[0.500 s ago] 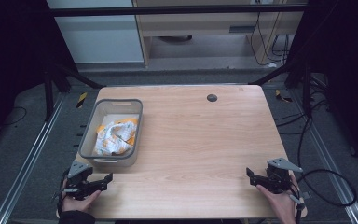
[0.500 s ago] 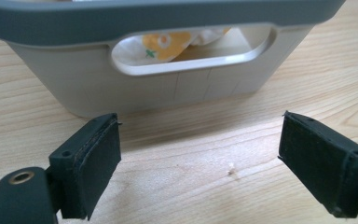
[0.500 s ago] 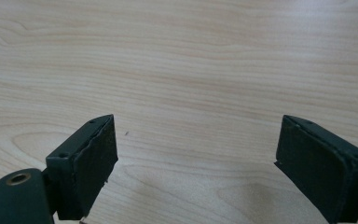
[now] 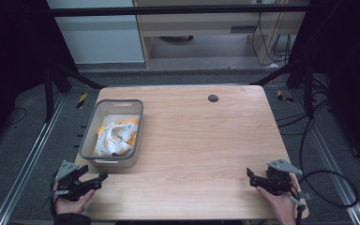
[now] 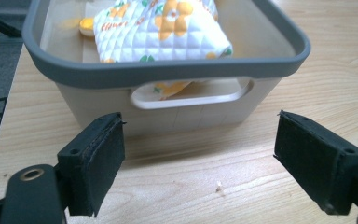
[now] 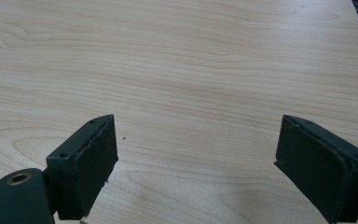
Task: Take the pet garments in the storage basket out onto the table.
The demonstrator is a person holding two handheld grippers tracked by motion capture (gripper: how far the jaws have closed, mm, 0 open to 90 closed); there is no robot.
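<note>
Left tool (image 5: 199,158) spread wide, facing bin (image 5: 168,70)

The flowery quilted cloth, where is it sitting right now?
The quilted cloth lies bunched inside the grey bin on the table's left side in the high view, just beyond the open left gripper, whose own view faces the bin's handle.
</note>
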